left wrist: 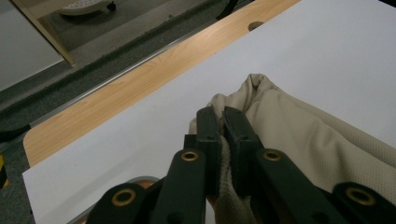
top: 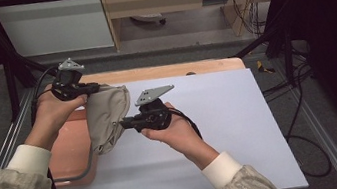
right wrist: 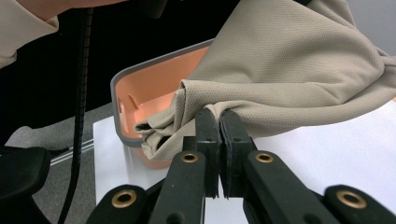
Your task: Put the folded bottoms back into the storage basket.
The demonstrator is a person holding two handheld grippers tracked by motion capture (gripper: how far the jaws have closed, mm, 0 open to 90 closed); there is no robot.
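So both your grippers, left [top: 89, 89] and right [top: 126, 123], pinch the beige cloth [top: 105, 116] in their jaws, lifted above the orange bin [top: 68, 145]; where it goes, probably the bench [top: 230, 115], remains.

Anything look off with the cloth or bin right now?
Nothing stands out. Both tools, left and right, pinch the beige cloth, which hangs bunched over the orange bin rim. No tear or spill shows.

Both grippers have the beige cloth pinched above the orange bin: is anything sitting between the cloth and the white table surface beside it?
Nothing visible. The cloth hangs over the bin's rim; the white table beside it lies bare.
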